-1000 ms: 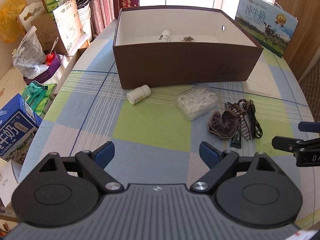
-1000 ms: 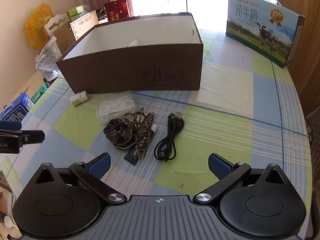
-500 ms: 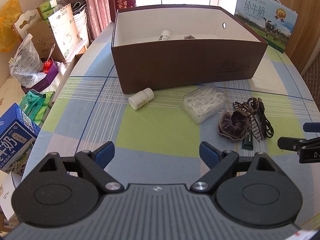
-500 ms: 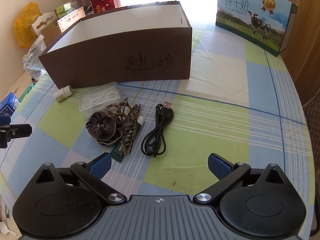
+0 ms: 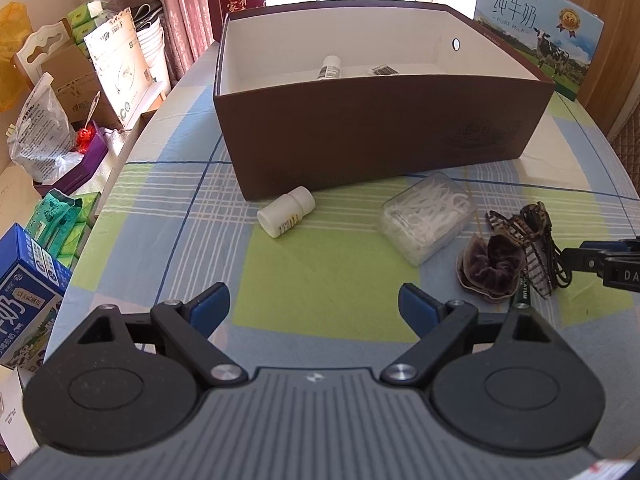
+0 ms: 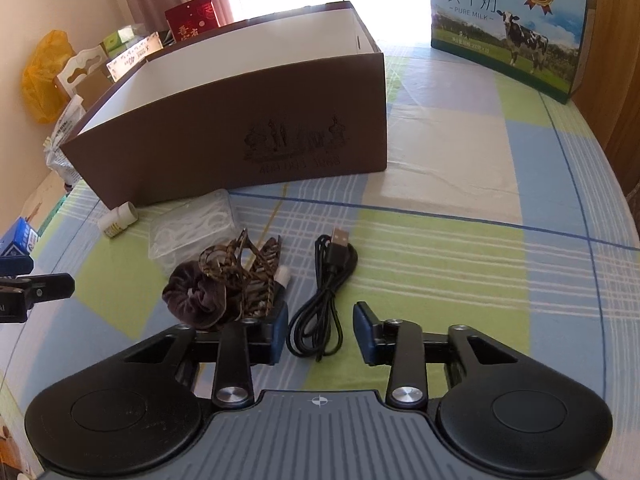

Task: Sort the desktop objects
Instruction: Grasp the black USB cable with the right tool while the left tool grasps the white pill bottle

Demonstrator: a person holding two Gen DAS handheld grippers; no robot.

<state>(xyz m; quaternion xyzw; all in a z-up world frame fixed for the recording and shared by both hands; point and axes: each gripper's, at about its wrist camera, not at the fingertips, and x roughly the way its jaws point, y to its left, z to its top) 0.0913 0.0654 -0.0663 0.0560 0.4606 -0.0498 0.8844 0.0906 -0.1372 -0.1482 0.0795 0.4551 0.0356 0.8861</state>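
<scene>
Sorting partly done, by my judgement: the open brown cardboard box (image 5: pixel 380 148) already holds a small white bottle (image 5: pixel 330 67). On the checked tabletop (image 6: pixel 460 264) remain a white pill bottle (image 5: pixel 286 217), clear floss-pick case (image 5: pixel 428 216), dark velvet scrunchie (image 6: pixel 196 300), patterned hair claw (image 6: pixel 248 276) and coiled black USB cable (image 6: pixel 324 304). Right gripper (image 6: pixel 320 336) straddles the cable, jaws parted, empty; the claw crowds its left side. Left gripper (image 5: pixel 314 308) hangs wide apart, empty.
</scene>
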